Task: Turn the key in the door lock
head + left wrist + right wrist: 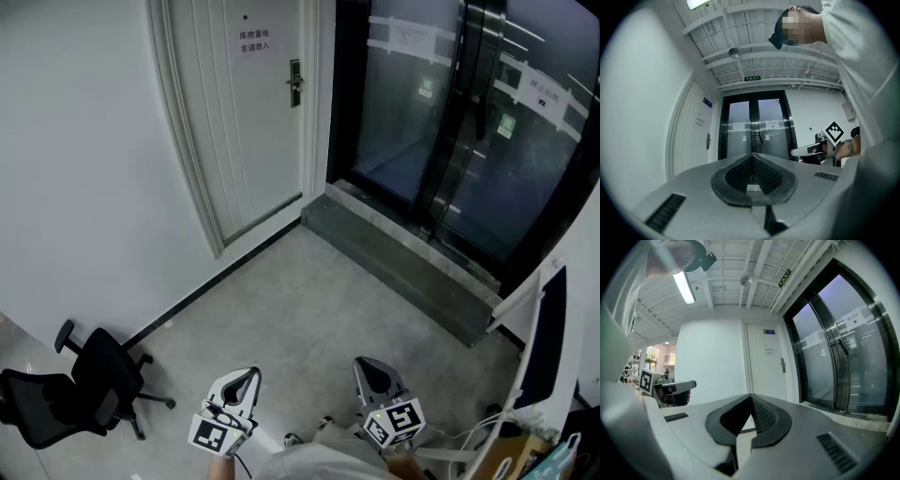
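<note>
The white door (253,112) stands far ahead at the left, closed, with a dark lock and handle (294,82) on its right edge. The lock shows small in the left gripper view (708,140) and in the right gripper view (782,364); a key is too small to make out. My left gripper (250,375) and right gripper (368,367) hang side by side low in the head view, several steps from the door. Both point level toward it. Each has its jaws together with nothing between them: left gripper (752,157), right gripper (751,397).
Dark glass double doors (450,122) fill the right wall behind a raised stone step (403,267). A black office chair (84,389) stands by the left wall. A white panel (548,337) and a cardboard box (511,455) sit at the lower right.
</note>
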